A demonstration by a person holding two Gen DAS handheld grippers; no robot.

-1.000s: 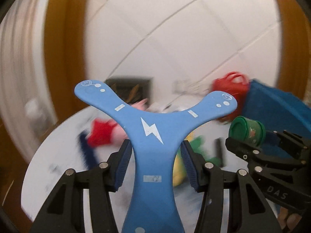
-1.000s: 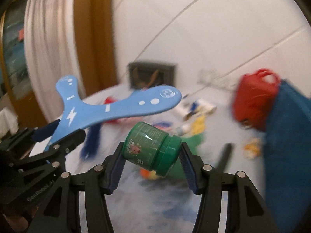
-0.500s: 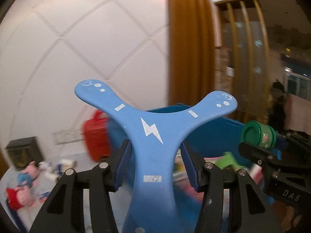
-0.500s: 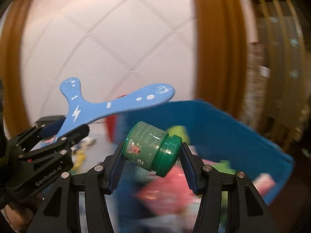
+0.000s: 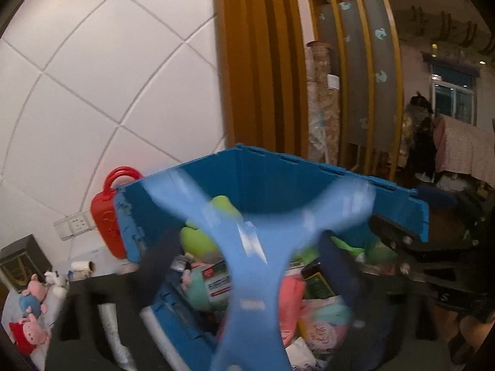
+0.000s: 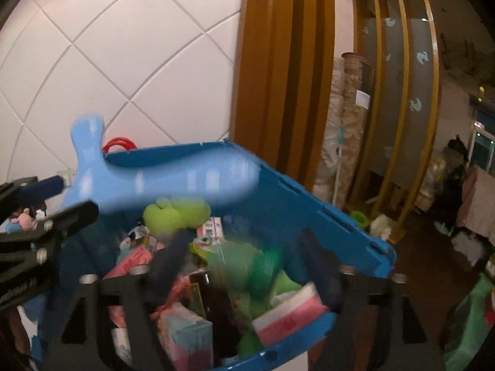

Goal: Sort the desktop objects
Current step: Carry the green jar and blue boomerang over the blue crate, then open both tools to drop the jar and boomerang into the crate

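Both tongs newly spread; one boomerang (image 5: pixel 253 247), one jar (image 6: pixel 253 266).

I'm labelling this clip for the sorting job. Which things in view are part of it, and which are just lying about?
Part of the job:
- blue boomerang, loose between the left gripper's just-opened jaws
- green jar, blurred, between the right gripper's just-opened jaws
- blue bin, already full of toys

Lying about:
- red case
- pig plush toys
- wall socket
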